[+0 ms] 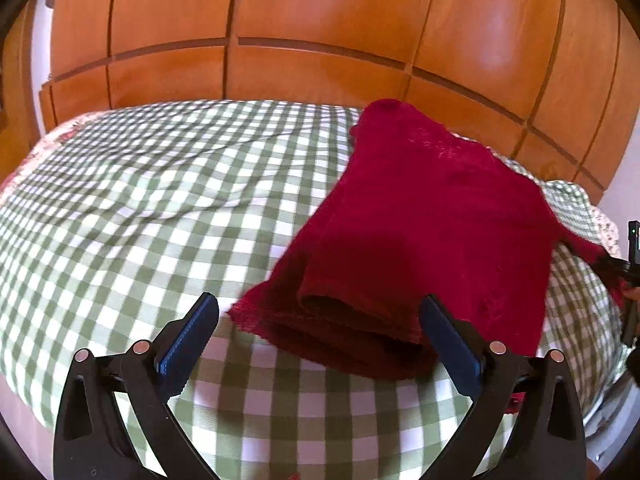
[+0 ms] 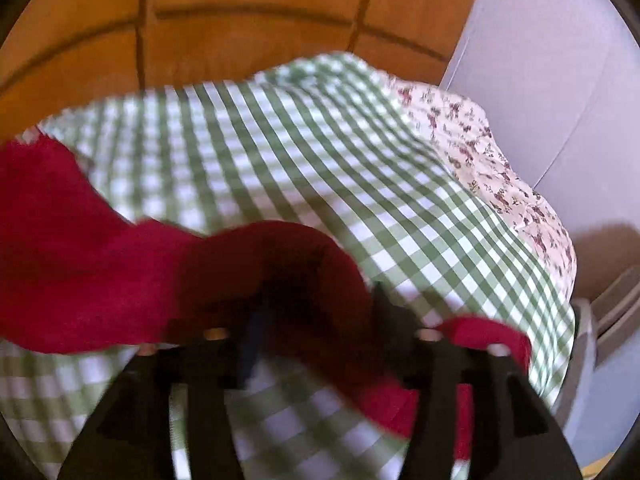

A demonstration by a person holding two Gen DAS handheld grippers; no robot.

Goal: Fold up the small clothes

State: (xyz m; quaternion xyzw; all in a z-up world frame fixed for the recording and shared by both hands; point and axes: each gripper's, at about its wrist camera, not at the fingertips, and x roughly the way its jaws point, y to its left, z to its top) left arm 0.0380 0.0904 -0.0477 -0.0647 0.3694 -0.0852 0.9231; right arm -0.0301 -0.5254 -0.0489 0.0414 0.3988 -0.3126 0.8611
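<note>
A dark red knitted garment (image 1: 420,216) lies partly folded on the green-and-white checked bedspread (image 1: 140,208). My left gripper (image 1: 320,320) is open; its blue-padded fingers (image 1: 188,336) straddle the garment's near folded edge without holding it. In the right wrist view the same garment (image 2: 80,248) drapes over and across my right gripper (image 2: 316,300), hiding the fingertips; the view is blurred, and the cloth looks lifted off the bed. The right gripper also shows at the right edge of the left wrist view (image 1: 632,264).
A wooden panelled wardrobe (image 1: 320,32) stands behind the bed. A floral border (image 2: 500,184) edges the bedspread on the right, with a pale wall (image 2: 560,60) beyond it. The bed's edge runs close on the right side.
</note>
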